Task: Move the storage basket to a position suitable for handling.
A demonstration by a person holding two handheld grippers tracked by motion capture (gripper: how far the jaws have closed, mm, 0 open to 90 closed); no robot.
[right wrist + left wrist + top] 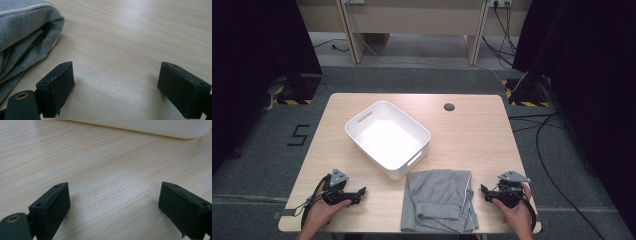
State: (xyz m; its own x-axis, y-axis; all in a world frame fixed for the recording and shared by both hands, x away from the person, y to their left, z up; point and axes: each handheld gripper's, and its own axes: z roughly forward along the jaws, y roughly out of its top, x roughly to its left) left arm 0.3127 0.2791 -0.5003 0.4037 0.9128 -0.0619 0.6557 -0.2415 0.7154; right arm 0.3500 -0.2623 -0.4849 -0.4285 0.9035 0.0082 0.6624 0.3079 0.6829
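Even overhead light, bright on the table (472, 130); white bin (388, 138) interior glares, nearly blown out. Dark curtains at both sides go to black, no detail. High view soft and low-resolution overall. Gripper views: broad pale sheen on the wood grain, soft shadows under the jaws, near jaws slightly blurred, grey cloth (22, 37) sharp, far background defocused.

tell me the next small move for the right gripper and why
Probably slide the right gripper toward the grey shorts and close on their near edge. Its jaws stand open and hold nothing, resting on the table just beside the fabric. The white bin lies behind the shorts, so a grip likely comes first. The left gripper is open too.
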